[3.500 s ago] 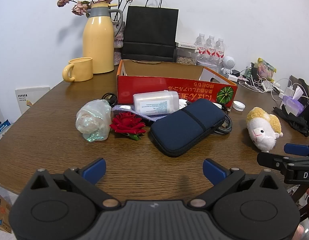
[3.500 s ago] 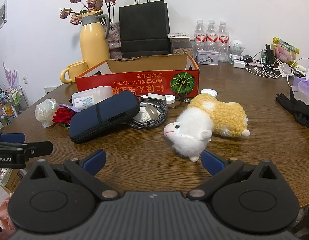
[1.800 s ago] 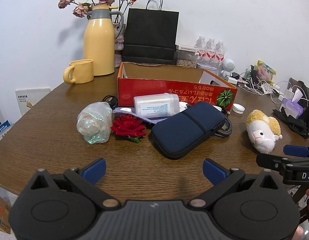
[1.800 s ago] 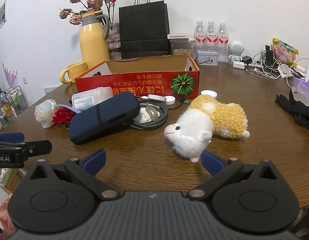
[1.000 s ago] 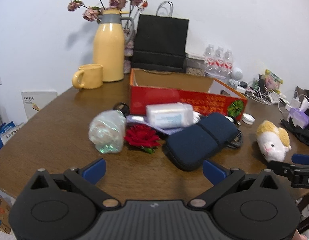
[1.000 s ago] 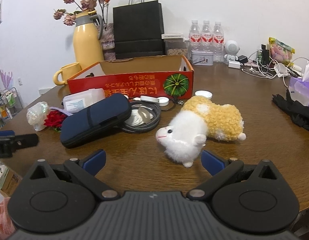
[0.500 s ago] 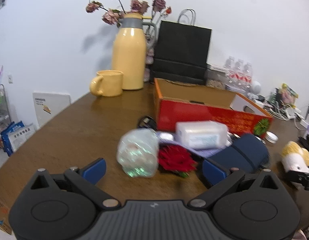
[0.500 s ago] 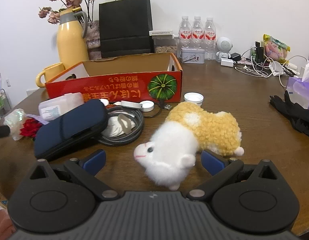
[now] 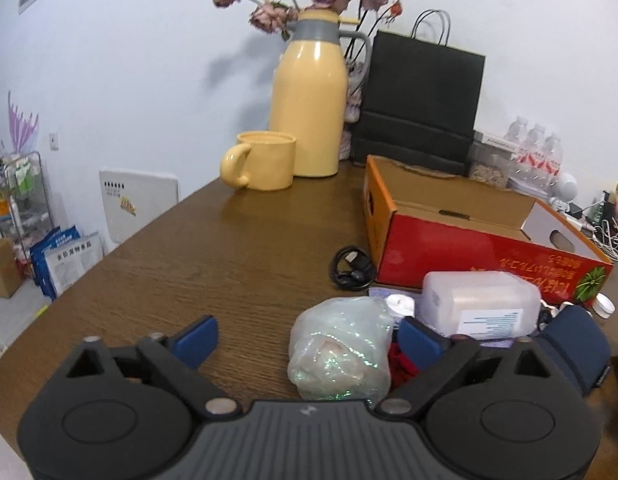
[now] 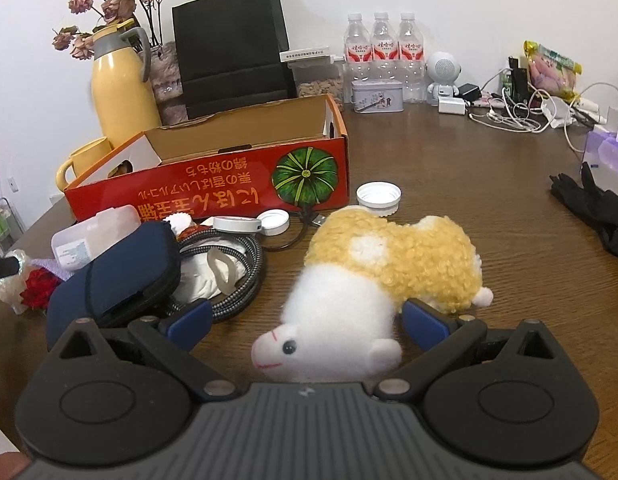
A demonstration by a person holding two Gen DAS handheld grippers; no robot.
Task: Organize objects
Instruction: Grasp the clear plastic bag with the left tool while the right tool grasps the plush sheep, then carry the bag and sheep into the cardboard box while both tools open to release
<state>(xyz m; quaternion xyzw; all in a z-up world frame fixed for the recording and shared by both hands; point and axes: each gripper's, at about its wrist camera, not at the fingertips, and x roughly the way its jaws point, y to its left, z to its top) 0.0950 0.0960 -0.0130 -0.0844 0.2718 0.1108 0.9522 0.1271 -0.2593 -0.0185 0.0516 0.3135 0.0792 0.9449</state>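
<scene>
A wood-grain round table (image 10: 449, 184) carries an open red cardboard box (image 10: 213, 188); before it lie a fleecy white-and-yellow plush sheep (image 10: 373, 280) and a crinkled iridescent bundle (image 9: 341, 348) — each framed by a gripper. The right gripper (image 10: 305, 324) straddles the sheep, jaws spread; the left gripper (image 9: 305, 338), just narrowing, flanks the bundle without visibly pressing it

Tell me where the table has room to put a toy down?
Bare wood stretches left of the red box, in front of the yellow mug. More lies between the plush sheep and the black gloves. Crowded: in front of the box.
</scene>
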